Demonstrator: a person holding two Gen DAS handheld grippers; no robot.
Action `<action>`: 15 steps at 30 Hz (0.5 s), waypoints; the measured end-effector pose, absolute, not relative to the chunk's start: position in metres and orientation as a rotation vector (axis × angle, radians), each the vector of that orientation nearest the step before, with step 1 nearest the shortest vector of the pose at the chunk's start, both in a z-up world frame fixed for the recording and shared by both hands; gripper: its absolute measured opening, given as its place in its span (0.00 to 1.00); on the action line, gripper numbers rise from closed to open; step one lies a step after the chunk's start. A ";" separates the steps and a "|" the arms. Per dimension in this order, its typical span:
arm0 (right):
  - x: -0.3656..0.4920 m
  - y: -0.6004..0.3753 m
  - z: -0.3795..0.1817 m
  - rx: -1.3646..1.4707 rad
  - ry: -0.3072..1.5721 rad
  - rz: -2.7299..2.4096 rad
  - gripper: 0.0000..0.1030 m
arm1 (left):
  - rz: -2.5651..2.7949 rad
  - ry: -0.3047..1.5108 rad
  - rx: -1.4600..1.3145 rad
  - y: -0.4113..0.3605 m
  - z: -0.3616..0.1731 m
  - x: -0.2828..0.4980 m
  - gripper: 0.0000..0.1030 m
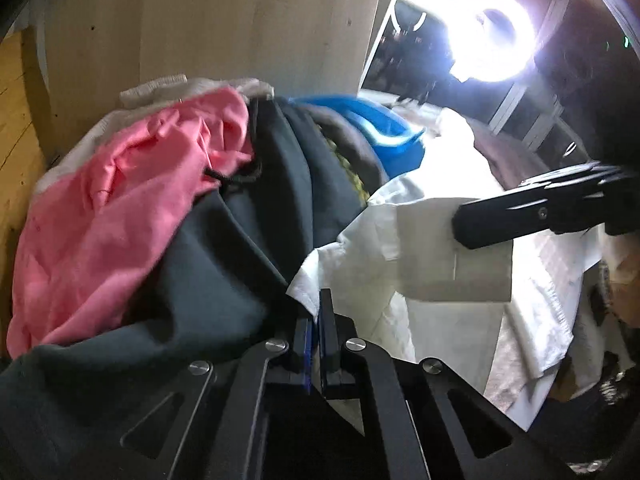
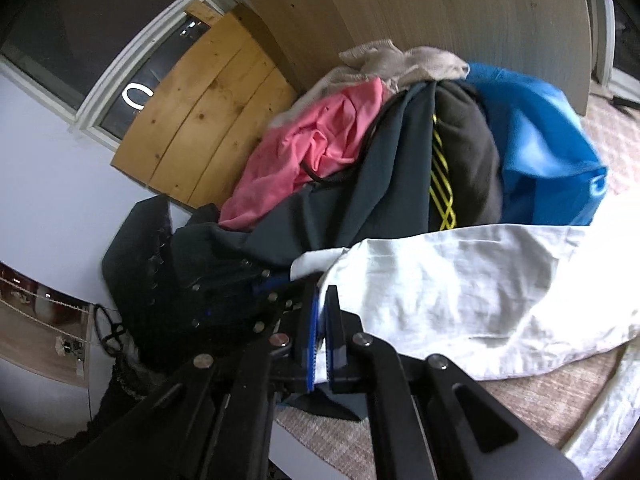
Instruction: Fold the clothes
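Observation:
A white garment [image 1: 360, 248] lies spread over the bed in front of a heap of clothes. My left gripper [image 1: 318, 312] is shut on its near left edge. My right gripper [image 1: 460, 228] comes in from the right, shut on a folded flap of the same cloth. In the right wrist view, the right gripper [image 2: 322, 320] pinches the white garment [image 2: 460, 280] at its left corner. The left gripper [image 2: 280, 284] sits just left of it on the same edge. The heap holds a pink garment [image 1: 132, 184], a dark green one [image 1: 240, 240] and a blue one [image 1: 380, 128].
A pale wooden panel [image 1: 200, 20] stands behind the heap. A bright ring light [image 1: 496, 36] glares at the upper right. Yellow wooden boards [image 2: 208, 112] and a window [image 2: 80, 20] are to the left. A beige woven cover [image 2: 600, 128] shows on the bed.

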State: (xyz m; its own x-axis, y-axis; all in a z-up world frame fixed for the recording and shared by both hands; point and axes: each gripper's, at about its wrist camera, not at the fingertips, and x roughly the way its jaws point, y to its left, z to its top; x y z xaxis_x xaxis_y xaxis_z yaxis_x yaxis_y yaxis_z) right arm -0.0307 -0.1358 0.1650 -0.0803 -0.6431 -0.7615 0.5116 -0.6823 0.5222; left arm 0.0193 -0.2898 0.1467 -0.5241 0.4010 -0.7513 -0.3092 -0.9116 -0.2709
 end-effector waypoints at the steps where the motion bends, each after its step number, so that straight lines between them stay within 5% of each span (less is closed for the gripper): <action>1: -0.029 -0.135 0.170 1.391 -0.140 -1.866 0.03 | 2.439 -0.163 -1.211 -0.294 0.152 0.023 0.02; 8: -0.037 -0.166 0.166 1.394 -0.072 -1.852 0.03 | 2.488 -0.289 -1.340 -0.334 0.133 0.024 0.08; 15: -0.049 -0.193 0.117 1.544 -0.045 -1.773 0.09 | 2.549 -0.256 -1.210 -0.329 0.170 0.061 0.31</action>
State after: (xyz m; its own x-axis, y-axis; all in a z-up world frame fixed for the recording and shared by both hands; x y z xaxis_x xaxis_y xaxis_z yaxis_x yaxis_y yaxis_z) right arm -0.0486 -0.1933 0.1172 0.0311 -0.5570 -0.8299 0.5140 -0.7032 0.4913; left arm 0.0607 -0.3291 0.1704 -0.5965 0.3483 -0.7231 -0.1978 -0.9369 -0.2882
